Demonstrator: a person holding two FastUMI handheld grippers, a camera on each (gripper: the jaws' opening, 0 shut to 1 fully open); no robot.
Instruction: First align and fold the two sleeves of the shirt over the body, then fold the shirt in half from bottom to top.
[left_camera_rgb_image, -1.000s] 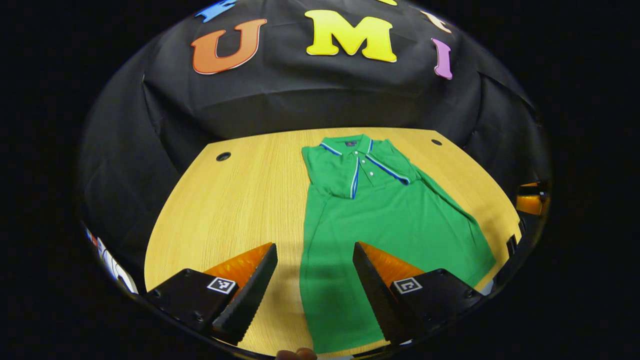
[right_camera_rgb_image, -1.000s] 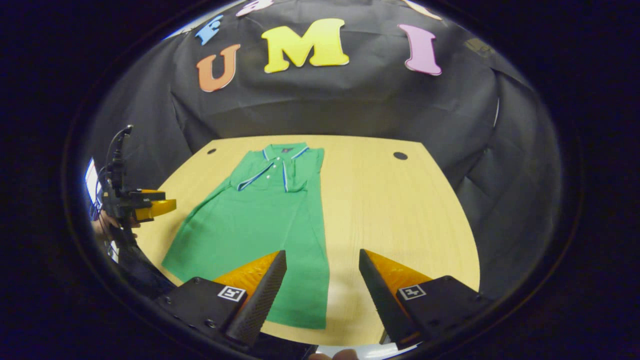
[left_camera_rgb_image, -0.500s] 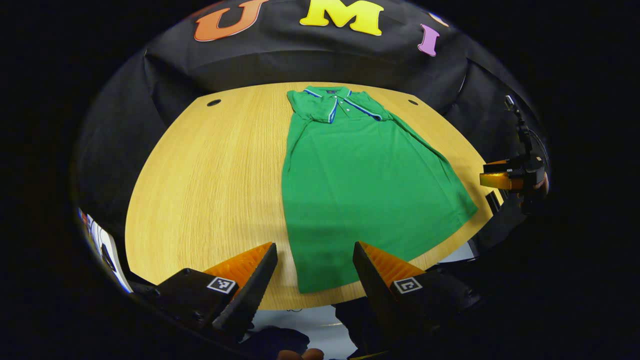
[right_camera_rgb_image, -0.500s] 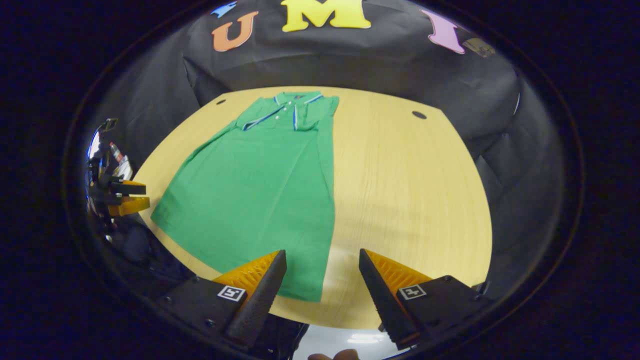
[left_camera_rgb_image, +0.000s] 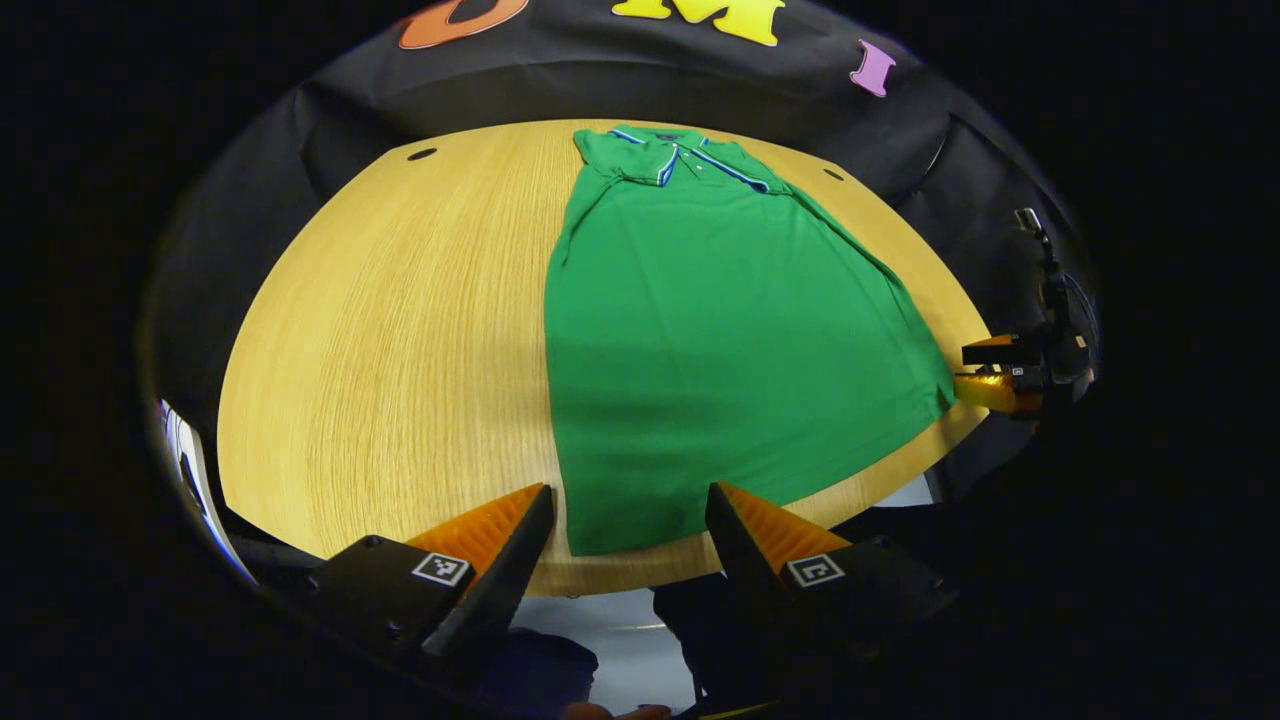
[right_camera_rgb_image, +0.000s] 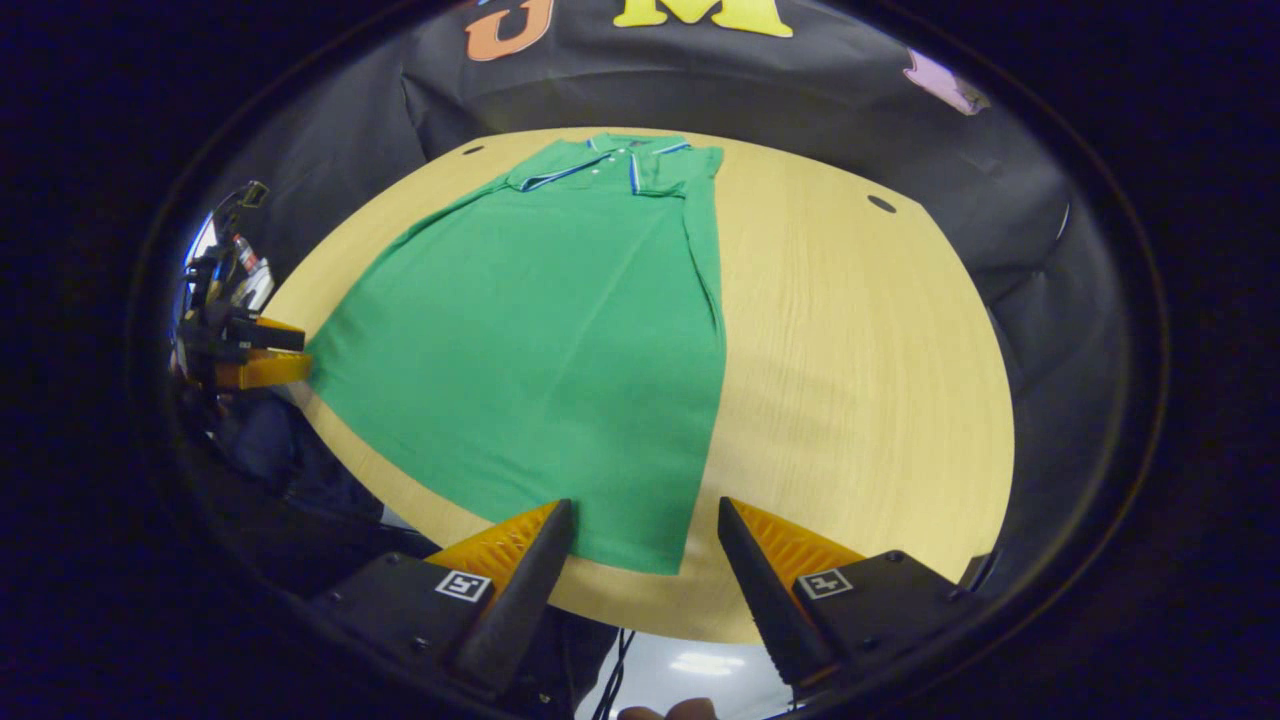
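A green polo shirt (left_camera_rgb_image: 720, 330) with blue-and-white trim lies flat on the wooden table (left_camera_rgb_image: 380, 330), collar at the far side, both sleeves folded in over the body. My left gripper (left_camera_rgb_image: 630, 525) stands open at the shirt's near left hem corner, the fabric showing between its fingers. My right gripper (right_camera_rgb_image: 645, 535) is open at the near right hem corner of the shirt (right_camera_rgb_image: 560, 330). The right gripper (left_camera_rgb_image: 1000, 370) also shows at the far right of the left gripper view, and the left gripper (right_camera_rgb_image: 255, 355) at the left edge of the right gripper view.
The table (right_camera_rgb_image: 860, 380) has round cable holes (left_camera_rgb_image: 421, 154) (right_camera_rgb_image: 881, 204) near its back corners. Black cloth walls close in the booth behind and at both sides. The table's near edge lies just under both grippers, with pale floor (left_camera_rgb_image: 620, 640) below.
Both grippers have drawn back toward the table's near edge and tilted down, from over the shirt's lower part to its hem corners. Both stayed open; the shirt has not moved.
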